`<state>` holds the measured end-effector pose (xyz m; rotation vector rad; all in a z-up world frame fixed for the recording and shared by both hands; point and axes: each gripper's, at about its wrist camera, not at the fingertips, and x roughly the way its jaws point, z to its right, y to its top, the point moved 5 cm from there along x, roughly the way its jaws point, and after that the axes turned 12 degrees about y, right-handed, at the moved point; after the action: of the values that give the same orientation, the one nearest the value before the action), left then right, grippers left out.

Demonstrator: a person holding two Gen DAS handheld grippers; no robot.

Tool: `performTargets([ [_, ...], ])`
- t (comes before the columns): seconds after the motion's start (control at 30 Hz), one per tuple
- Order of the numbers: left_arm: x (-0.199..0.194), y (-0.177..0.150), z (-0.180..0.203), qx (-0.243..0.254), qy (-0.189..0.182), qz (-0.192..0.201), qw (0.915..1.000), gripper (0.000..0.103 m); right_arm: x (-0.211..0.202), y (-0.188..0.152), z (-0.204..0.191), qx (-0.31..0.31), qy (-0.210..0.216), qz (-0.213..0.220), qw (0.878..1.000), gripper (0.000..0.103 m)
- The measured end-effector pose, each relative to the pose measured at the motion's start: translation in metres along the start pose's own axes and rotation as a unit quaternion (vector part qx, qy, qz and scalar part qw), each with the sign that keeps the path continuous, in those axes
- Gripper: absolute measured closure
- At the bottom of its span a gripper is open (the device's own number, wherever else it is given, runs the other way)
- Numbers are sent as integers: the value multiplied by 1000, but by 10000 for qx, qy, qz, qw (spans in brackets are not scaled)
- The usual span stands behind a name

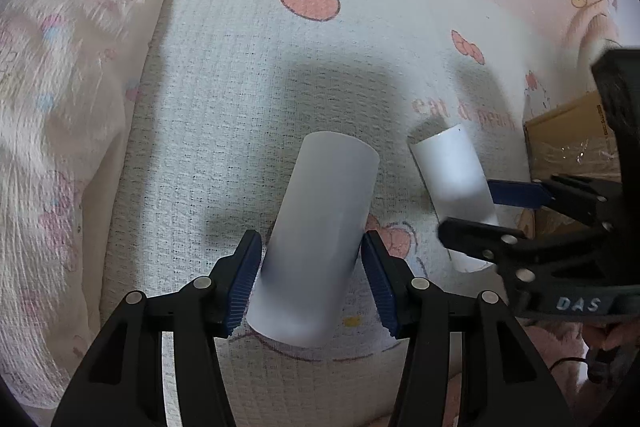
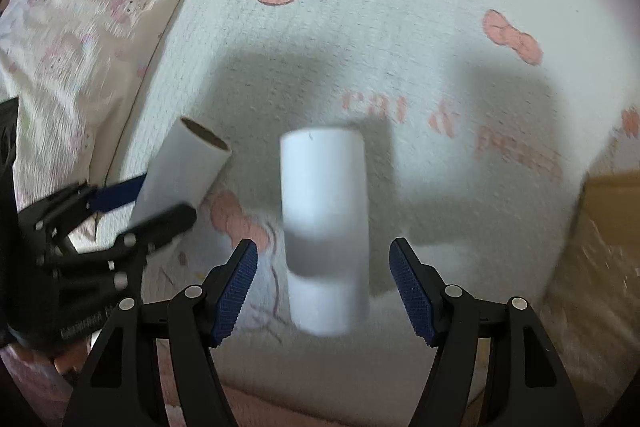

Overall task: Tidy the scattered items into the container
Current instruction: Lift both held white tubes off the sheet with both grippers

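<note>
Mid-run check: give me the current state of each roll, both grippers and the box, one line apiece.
Left roll: lying on the blanket, between the left gripper's pads, seemingly touched by both.
Right roll: lying on the blanket, gaps to both pads, not gripped.
Left gripper: closed around the left roll.
Right gripper: open, straddling the right roll.
Cardboard box: at the right edge; inside not visible.
</note>
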<state>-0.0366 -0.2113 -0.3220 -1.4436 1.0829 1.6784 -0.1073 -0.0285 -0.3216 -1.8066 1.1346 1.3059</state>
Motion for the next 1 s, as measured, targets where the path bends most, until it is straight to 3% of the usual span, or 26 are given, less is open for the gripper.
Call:
performTargets([
  [0.17, 2, 5, 3, 35, 177, 63, 9998, 47, 18, 9, 7, 148, -54, -280, 9995, 46],
  [0.23, 4, 7, 4, 33, 199, 52, 9998, 53, 20, 10, 9, 113, -108, -270, 9995, 48],
  [0.4, 5, 8, 12, 239, 415, 47, 9988, 53, 20, 14, 13, 173, -286, -235, 9992, 61],
  [0.6, 4, -1, 15, 274, 552, -112, 9980, 53, 21, 9, 12, 138, -358, -237, 9990, 61],
  [0.8, 1, -18, 16, 200, 667, -246, 9973, 53, 17, -9, 14, 496, 47, -103, 9987, 61],
  [1.0, -12, -30, 25, 297, 870, -106, 9957, 53, -2, -13, 17, 542, 6, 192, 9983, 62],
])
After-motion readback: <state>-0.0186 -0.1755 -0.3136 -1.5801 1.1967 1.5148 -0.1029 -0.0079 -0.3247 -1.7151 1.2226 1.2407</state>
